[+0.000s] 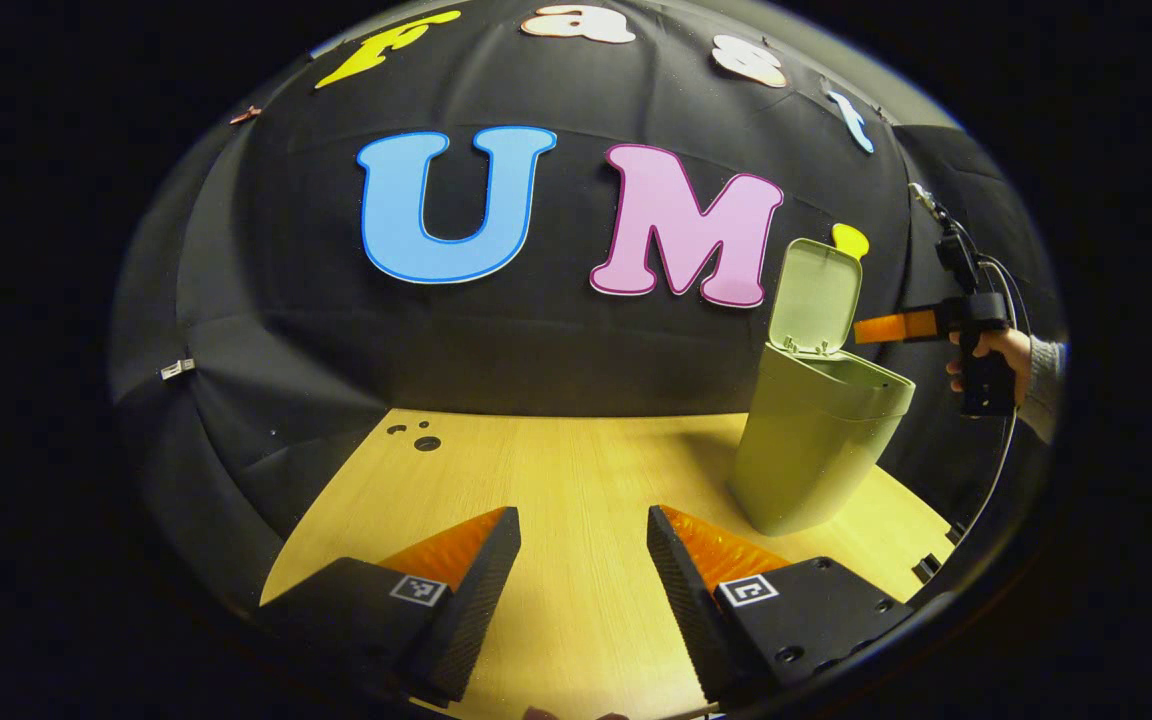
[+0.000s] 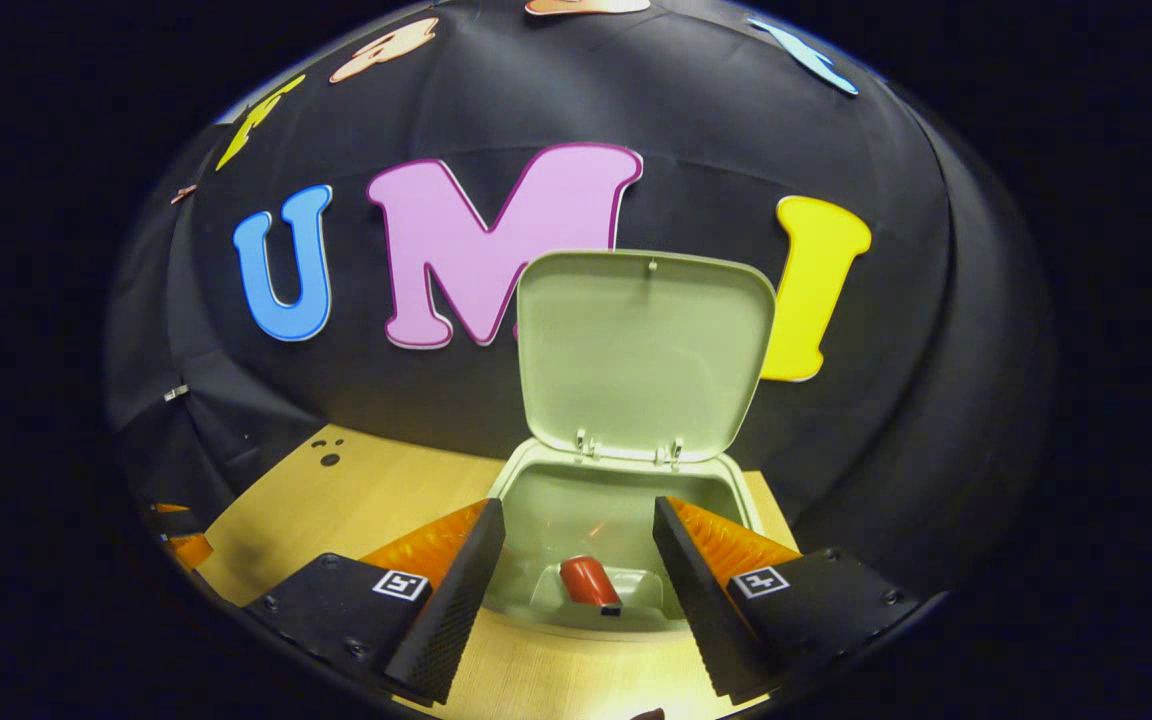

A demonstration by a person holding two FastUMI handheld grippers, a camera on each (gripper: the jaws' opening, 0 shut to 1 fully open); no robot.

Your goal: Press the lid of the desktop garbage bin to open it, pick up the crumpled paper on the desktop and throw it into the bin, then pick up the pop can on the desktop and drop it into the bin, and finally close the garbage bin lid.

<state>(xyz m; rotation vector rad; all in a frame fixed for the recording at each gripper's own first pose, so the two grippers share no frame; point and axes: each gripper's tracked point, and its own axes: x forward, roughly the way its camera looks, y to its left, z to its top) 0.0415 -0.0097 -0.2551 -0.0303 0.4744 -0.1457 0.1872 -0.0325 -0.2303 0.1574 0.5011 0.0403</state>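
Left claw (image 1: pixel 584 570) hangs low over the pale wooden tabletop (image 1: pixel 556 470), fingers spread wide apart, nothing between them, bare wood in the gap. In the left gripper view the green desktop bin (image 1: pixel 816 450) stands on the right part of the tabletop, toward the far edge, its lid (image 1: pixel 816 298) swung up and standing near upright on the far-side hinge. Further right, past the bin, a hand (image 1: pixel 998 352) in a grey sleeve holds the right claw (image 1: pixel 886 327) level with the raised lid, above the bin's open mouth; from this view its finger spacing cannot be told. In the right gripper view the right claw's own fingers are spread apart and released, gripping nothing, and frame the bin's opening from above and the near side. The lid's inner face (image 2: pixel 644 350) stands open against the booth wall. Down inside the bin lies the red pop can (image 2: pixel 588 582), on its side at the bottom, toward the near wall. Crumpled paper: cannot make it out inside the bin. A few small dark holes (image 2: pixel 328 455) mark the tabletop at far left.
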